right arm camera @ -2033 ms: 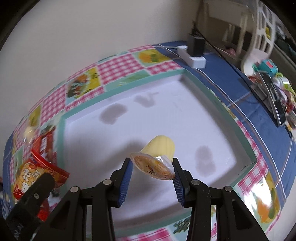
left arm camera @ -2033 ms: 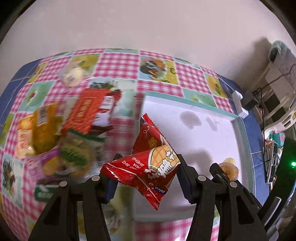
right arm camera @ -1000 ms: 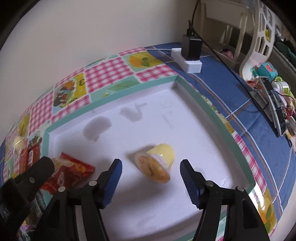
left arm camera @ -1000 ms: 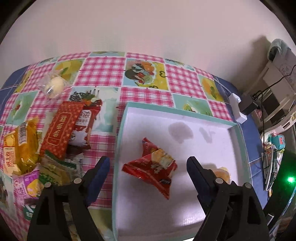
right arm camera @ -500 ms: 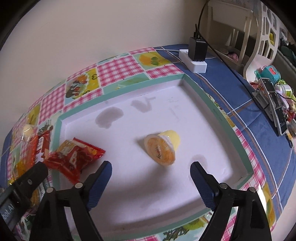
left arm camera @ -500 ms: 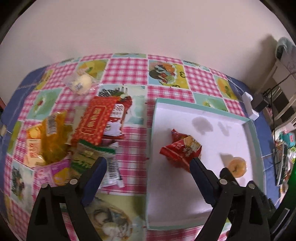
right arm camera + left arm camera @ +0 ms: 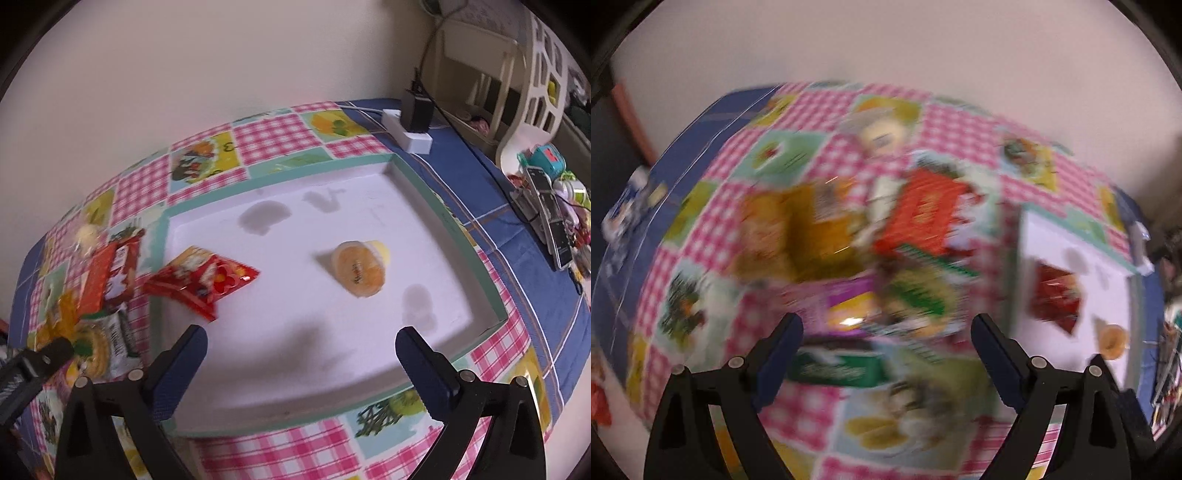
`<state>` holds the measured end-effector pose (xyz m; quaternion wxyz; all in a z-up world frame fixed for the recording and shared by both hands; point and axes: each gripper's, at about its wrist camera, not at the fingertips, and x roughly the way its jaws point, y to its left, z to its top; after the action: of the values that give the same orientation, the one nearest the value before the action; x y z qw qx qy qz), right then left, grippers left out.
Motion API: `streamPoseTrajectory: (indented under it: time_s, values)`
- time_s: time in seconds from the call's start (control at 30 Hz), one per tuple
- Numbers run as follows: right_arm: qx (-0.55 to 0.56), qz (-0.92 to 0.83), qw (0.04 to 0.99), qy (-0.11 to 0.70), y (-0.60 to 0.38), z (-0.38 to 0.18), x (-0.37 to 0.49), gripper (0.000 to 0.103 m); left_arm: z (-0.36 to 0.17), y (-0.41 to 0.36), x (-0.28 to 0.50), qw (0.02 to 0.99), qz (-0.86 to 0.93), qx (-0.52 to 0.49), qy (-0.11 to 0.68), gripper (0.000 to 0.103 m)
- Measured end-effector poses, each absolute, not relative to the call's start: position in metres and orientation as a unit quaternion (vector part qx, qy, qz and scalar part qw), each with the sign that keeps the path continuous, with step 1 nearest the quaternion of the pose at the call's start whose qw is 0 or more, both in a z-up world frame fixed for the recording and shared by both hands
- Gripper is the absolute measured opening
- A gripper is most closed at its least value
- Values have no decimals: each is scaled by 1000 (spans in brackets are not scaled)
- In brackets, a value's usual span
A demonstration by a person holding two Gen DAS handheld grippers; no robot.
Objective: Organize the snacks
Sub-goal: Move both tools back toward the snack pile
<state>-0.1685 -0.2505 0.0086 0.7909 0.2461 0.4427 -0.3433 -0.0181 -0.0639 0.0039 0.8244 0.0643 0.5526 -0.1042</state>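
Snacks: red packet (image 7: 201, 280) and jelly cup (image 7: 360, 267) lie in the tray (image 7: 448, 221); a pile (image 7: 849, 251) remains outside. Left gripper (image 7: 886, 328) released, empty; right gripper (image 7: 301, 345) opening, empty.

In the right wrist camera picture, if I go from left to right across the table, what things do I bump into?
Orange-red flat snack packet → red crinkly snack bag → yellow jelly cup lying on its side → white power strip with black plug → dark phone.

No legible text: print on the orange-lidded jelly cup (image 7: 359, 272) and red foil snack packet (image 7: 201, 278) is too small; left-wrist view is motion-blurred.
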Motion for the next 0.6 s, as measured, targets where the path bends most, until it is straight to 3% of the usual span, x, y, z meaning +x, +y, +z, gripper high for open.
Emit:
streamPoseTrajectory:
  time_s: [0.6]
  values:
    - [256, -186, 831, 457, -162, 12, -116, 103, -9, 86, 2, 794, 71, -91, 597, 93]
